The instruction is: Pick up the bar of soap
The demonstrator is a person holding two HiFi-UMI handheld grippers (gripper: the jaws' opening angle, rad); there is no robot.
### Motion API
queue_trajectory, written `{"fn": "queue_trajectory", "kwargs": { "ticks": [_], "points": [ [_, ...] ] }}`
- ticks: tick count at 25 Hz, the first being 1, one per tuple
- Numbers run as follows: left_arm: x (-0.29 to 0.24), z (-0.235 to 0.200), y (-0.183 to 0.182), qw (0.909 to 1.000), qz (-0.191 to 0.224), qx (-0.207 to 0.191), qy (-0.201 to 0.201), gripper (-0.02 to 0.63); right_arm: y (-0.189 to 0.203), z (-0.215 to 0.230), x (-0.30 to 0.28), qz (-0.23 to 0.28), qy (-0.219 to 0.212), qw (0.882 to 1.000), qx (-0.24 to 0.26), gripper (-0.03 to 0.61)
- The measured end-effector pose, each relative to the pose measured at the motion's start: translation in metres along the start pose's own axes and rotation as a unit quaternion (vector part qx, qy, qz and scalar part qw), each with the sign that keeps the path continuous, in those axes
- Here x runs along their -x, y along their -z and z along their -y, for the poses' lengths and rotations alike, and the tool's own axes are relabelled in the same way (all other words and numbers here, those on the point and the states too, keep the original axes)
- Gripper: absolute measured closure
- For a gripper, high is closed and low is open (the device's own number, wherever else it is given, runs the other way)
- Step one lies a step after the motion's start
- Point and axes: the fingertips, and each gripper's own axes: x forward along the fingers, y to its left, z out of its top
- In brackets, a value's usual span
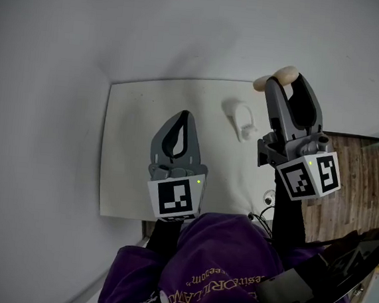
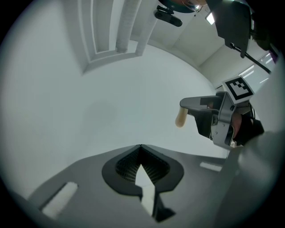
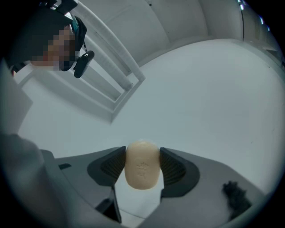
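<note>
A cream oval bar of soap (image 3: 142,164) sits clamped between the two jaws of my right gripper (image 3: 142,165), which is shut on it and lifted clear of the table. In the head view the bar of soap (image 1: 276,78) sticks out past the tips of the right gripper (image 1: 284,83) above the table's far right edge. The left gripper view shows the same bar of soap (image 2: 180,118) at the right gripper's tip. My left gripper (image 1: 183,115) hovers over the middle of the white table (image 1: 130,148), shut with nothing in it; in its own view the left gripper (image 2: 141,147) has its tips meeting.
A white soap dish (image 1: 242,119) rests on the table's far right part. Wooden floor (image 1: 345,196) lies to the right of the table. A grey wall (image 1: 38,133) runs along the left, and white wall panelling (image 3: 102,93) shows in the right gripper view.
</note>
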Motion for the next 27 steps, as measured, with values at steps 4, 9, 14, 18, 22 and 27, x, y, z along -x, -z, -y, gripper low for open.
{"fn": "queue_trajectory", "kwargs": {
  "ticks": [4, 9, 14, 18, 22, 27],
  "points": [
    [0.004, 0.000, -0.004, 1.0000, -0.004, 0.006, -0.005, 0.607, -0.003, -0.004, 0.000, 0.003, -0.004, 1.000, 0.004, 0.331],
    [0.006, -0.001, -0.009, 0.9999, 0.009, 0.003, -0.006, 0.607, -0.005, -0.007, 0.001, 0.004, -0.006, 1.000, 0.008, 0.331],
    [0.008, -0.001, -0.013, 0.9999, 0.013, -0.002, -0.007, 0.607, -0.005, -0.007, 0.000, 0.000, -0.008, 1.000, 0.008, 0.331],
    [0.009, -0.002, -0.012, 0.9999, -0.002, 0.009, -0.012, 0.607, -0.005, -0.007, 0.000, -0.001, -0.007, 1.000, 0.011, 0.331],
    [0.008, -0.004, -0.013, 0.9999, 0.012, -0.004, -0.008, 0.609, -0.006, -0.007, 0.000, -0.001, -0.004, 1.000, 0.013, 0.331],
    [0.009, -0.005, -0.012, 0.9999, 0.007, 0.002, -0.010, 0.608, -0.005, -0.006, 0.000, -0.003, -0.001, 1.000, 0.015, 0.331]
  ]
}}
